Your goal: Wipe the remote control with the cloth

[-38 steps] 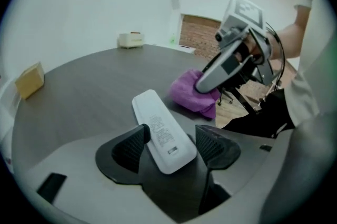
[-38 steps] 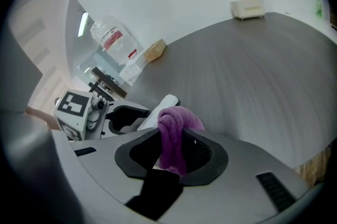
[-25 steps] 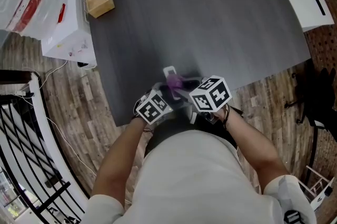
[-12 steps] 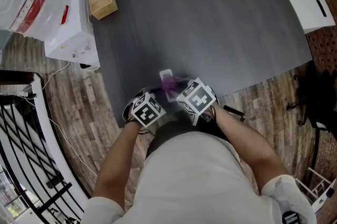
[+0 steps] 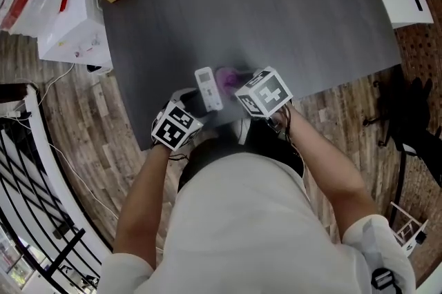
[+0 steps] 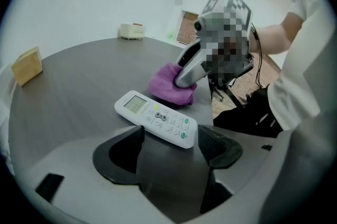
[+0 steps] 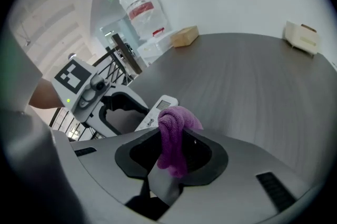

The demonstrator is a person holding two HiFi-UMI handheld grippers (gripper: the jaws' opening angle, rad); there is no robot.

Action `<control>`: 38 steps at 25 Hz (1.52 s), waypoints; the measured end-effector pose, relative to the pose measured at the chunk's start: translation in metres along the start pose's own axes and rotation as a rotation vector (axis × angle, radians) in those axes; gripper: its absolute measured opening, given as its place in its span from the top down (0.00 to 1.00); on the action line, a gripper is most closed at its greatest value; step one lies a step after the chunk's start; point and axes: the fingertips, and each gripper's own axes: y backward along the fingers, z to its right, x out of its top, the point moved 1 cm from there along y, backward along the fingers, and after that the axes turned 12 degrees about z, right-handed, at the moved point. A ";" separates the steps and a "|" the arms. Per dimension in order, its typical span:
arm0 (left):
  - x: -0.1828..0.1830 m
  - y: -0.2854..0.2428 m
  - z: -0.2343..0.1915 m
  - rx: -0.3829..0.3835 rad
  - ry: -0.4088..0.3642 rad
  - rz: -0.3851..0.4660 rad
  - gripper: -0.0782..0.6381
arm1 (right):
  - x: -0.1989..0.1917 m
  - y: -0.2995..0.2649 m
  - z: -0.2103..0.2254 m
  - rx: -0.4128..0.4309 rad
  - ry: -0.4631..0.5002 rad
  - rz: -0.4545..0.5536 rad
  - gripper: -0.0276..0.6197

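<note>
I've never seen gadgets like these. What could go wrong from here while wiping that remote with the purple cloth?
1. The remote lies loose on the table, near its front edge. The left gripper has its jaws apart on either side of the remote's end, so a wipe might push it off.
2. The right gripper pinches only a bunched part of the cloth; rubbing could tug it out.
3. The two grippers sit close together and might bump.

head view overhead, gripper views low, facing (both catch the remote control point(image 6: 156, 118))
</note>
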 end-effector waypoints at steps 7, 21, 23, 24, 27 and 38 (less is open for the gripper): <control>0.003 -0.009 -0.004 -0.027 0.020 0.006 0.45 | -0.008 -0.010 -0.007 -0.001 -0.008 -0.025 0.79; 0.013 0.017 -0.012 -0.024 0.124 0.107 0.45 | 0.015 0.019 0.026 -0.071 -0.046 0.047 0.79; 0.019 0.028 -0.012 -0.014 0.194 0.173 0.45 | 0.021 0.033 0.041 -0.099 -0.047 0.067 0.79; 0.022 0.033 -0.011 -0.012 0.233 0.210 0.45 | 0.022 0.040 0.048 -0.114 -0.049 0.074 0.79; 0.033 0.046 -0.009 -0.002 0.343 0.325 0.45 | 0.021 0.058 0.065 -0.162 -0.068 0.093 0.79; 0.086 0.092 0.011 -0.103 0.582 0.683 0.57 | 0.026 0.121 0.070 -0.290 -0.100 0.247 0.79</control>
